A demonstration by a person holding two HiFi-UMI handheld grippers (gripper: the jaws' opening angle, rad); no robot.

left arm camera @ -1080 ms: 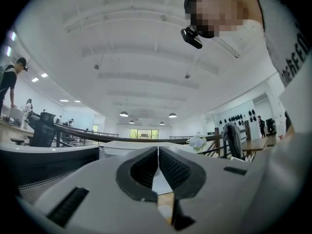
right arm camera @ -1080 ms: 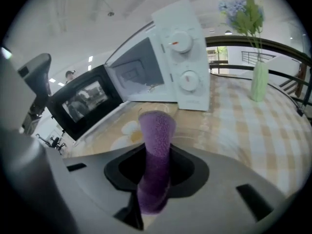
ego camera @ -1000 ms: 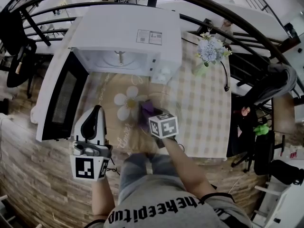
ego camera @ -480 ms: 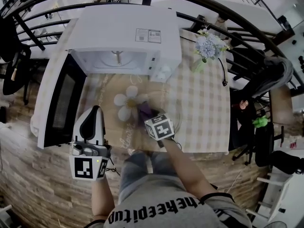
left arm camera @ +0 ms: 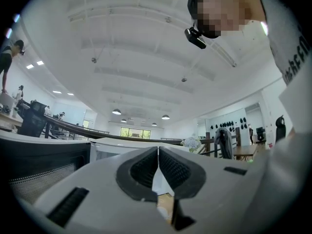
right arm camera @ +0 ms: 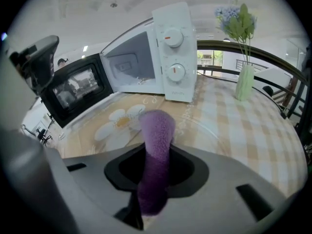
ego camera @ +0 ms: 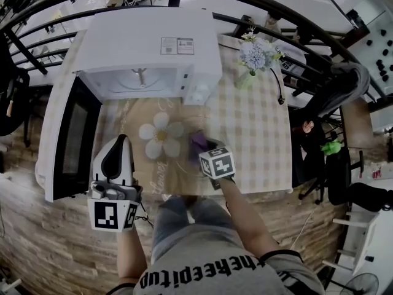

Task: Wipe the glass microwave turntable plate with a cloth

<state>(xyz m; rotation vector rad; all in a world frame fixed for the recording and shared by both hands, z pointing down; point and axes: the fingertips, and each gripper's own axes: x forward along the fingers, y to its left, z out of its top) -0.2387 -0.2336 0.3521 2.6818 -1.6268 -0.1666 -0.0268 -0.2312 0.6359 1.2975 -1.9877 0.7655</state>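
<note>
Back of the desk point(ego camera: 264, 146) is blocked by the microwave point(ego camera: 150, 42); its open door point(ego camera: 72, 141) sticks out forward on the microwave's left and walls off that side. Right of the microwave a flower vase point(ego camera: 247, 78) and a dark cable point(ego camera: 280, 88) stand in the way, but forward of them the checked desk is bare. Directly in front of the microwave, the right gripper point(ego camera: 199, 145), clamped on the purple cloth point(ego camera: 198, 139), takes the middle.
</note>
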